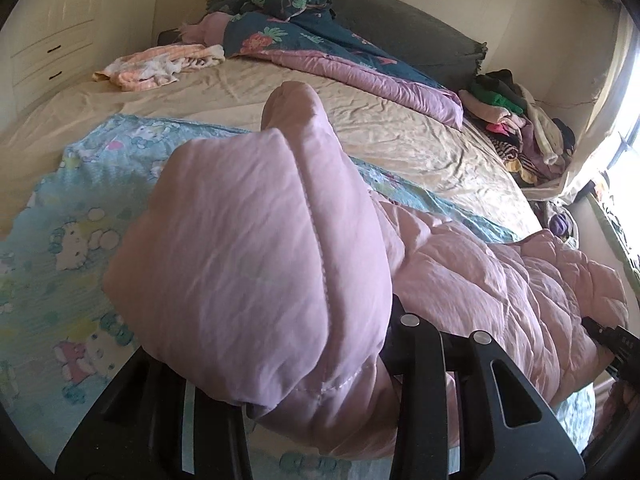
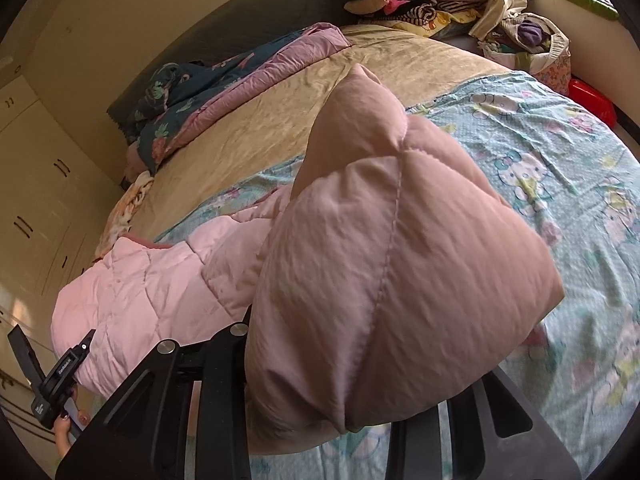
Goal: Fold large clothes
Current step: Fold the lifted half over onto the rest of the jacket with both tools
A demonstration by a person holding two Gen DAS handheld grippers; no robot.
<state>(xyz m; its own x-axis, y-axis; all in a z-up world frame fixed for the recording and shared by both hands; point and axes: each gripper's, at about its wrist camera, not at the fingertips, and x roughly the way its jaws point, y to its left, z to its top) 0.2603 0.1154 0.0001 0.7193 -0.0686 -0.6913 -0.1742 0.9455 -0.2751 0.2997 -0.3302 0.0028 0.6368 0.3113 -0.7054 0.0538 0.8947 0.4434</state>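
Observation:
A large pink quilted jacket is held up over a blue cartoon-print sheet on the bed. My left gripper is shut on one puffy corner of the jacket, which bulges over the fingers and hides their tips. My right gripper is shut on the other corner of the jacket in the same way. The jacket's body stretches between the two grippers. The right gripper shows at the left wrist view's right edge; the left one shows in the right wrist view.
The bed has a beige sheet. A teal and pink duvet lies at the dark headboard. A striped garment lies at the far left. A pile of clothes sits beside the bed. White wardrobes stand left.

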